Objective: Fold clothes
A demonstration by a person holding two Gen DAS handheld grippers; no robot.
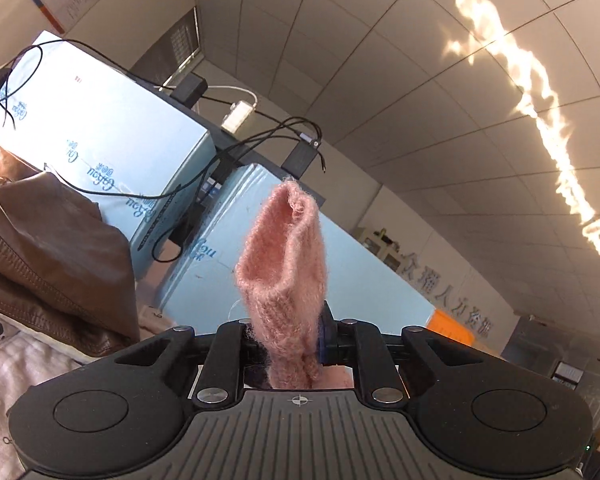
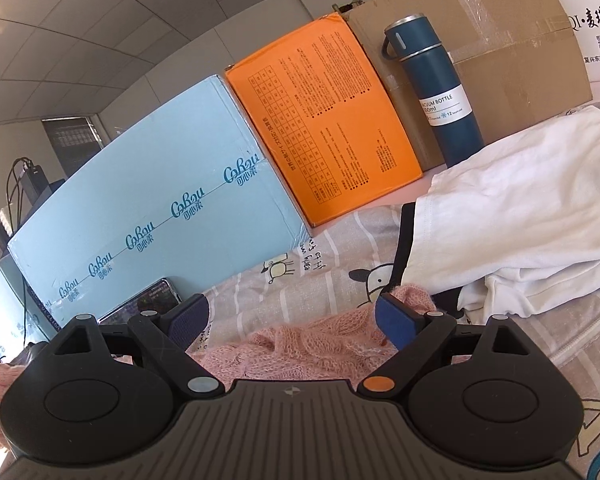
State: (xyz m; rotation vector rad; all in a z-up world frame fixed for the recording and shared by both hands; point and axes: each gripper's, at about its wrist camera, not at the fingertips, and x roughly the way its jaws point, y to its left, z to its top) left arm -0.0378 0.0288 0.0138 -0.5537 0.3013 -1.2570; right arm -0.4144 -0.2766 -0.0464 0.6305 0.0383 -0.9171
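Patterned bedsheet (image 2: 300,280) bearing pink knit sweater (image 2: 300,344): left gripper (image 1: 284,344) clamps a lifted sleeve for folding, right gripper (image 2: 292,320) gapes empty.

An office: grid ceiling tiles (image 1: 380,60), wall lettering (image 1: 444,288), stacked cartons (image 2: 148,200).

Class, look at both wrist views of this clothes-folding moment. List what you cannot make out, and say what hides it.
- Left wrist view: the left tool is shut on the pink knitted garment; the rest of the garment is hidden behind the tool body.
- Right wrist view: the open right tool covers the near part of the pink garment.
- Right wrist view: the phone screen is too small to read.
- Right wrist view: the white garment is crumpled, its type unclear.
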